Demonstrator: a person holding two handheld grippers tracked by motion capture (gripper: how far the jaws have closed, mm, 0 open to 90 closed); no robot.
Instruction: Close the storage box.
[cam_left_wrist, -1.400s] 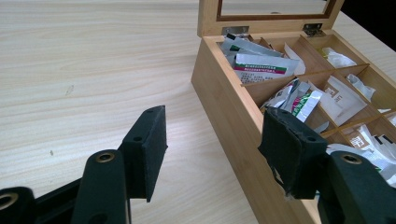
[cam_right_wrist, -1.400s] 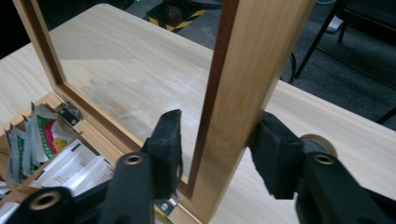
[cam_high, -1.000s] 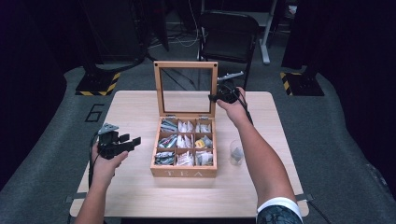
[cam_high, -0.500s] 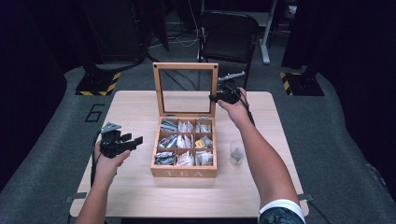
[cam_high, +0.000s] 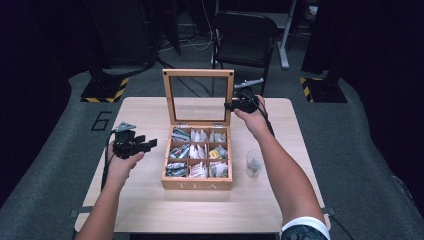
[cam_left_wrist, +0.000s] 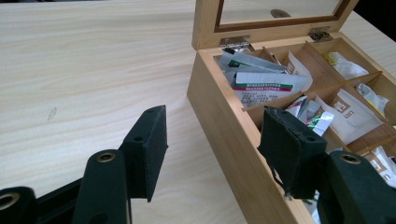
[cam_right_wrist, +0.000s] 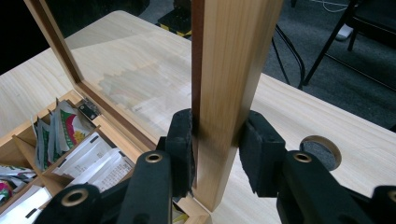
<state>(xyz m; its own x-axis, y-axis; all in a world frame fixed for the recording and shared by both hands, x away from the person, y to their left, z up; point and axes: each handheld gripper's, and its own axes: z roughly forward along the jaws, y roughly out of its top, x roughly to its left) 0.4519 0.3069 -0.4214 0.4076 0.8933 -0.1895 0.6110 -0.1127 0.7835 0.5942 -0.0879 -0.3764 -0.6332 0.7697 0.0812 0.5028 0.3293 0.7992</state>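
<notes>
Left tool (cam_high: 131, 143) drifted slightly toward tea box (cam_high: 197, 183) (jaws apart); right tool (cam_high: 242, 104) tightened on lid (cam_high: 200, 73).

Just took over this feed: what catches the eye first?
The open tea box at the table's middle, its compartments packed with tea bags. The right gripper clamps the side of the upright glass lid. The left gripper hangs open beside the box's left wall.

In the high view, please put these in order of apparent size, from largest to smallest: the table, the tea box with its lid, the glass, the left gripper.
1. table
2. tea box with raised lid
3. left gripper
4. glass, somewhat smaller than the gripper
</notes>
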